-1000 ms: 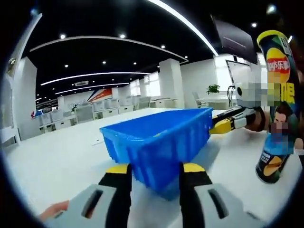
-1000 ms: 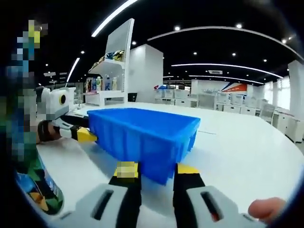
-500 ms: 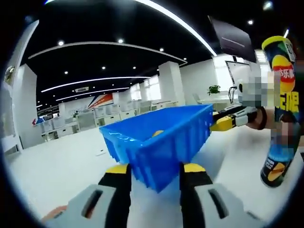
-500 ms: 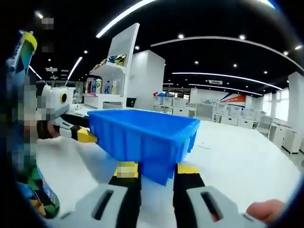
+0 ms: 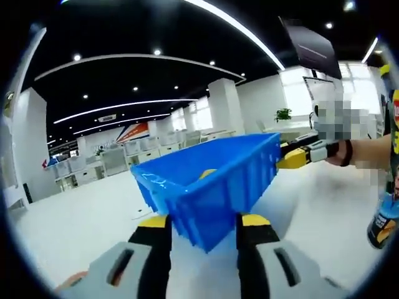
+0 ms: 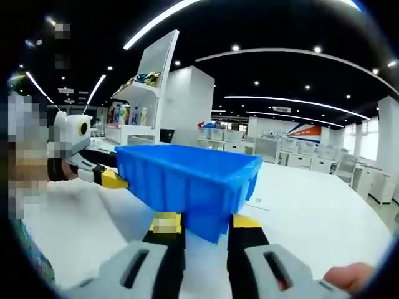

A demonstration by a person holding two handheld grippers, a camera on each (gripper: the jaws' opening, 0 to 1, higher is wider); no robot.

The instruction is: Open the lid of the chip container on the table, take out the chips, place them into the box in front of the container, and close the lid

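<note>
A wide white counter is seen under both hand-held grippers, in an open office hall with ceiling light strips and rows of desks far behind. A white shelf unit with bottles and packets is seen beyond the counter's far edge in the right gripper view.

A blue box is set on the counter directly ahead of both cameras; in the right gripper view the same blue box blocks most of the counter behind it. Something yellow is glimpsed inside, past the rim, in the left gripper view; what it is cannot be told.

The chip container is seen at the right edge of the left gripper view, upright, largely cut off and partly blurred; whether it is resting on the counter or being held cannot be told, nor can the lid.

The left hand-held gripper is held spread, nothing between its jaws, tips just short of the box's near corner. The right hand-held gripper is likewise spread and empty, close to the box's opposite corner. Each gripper's yellow tip is seen beside the box in the other's view.
</note>
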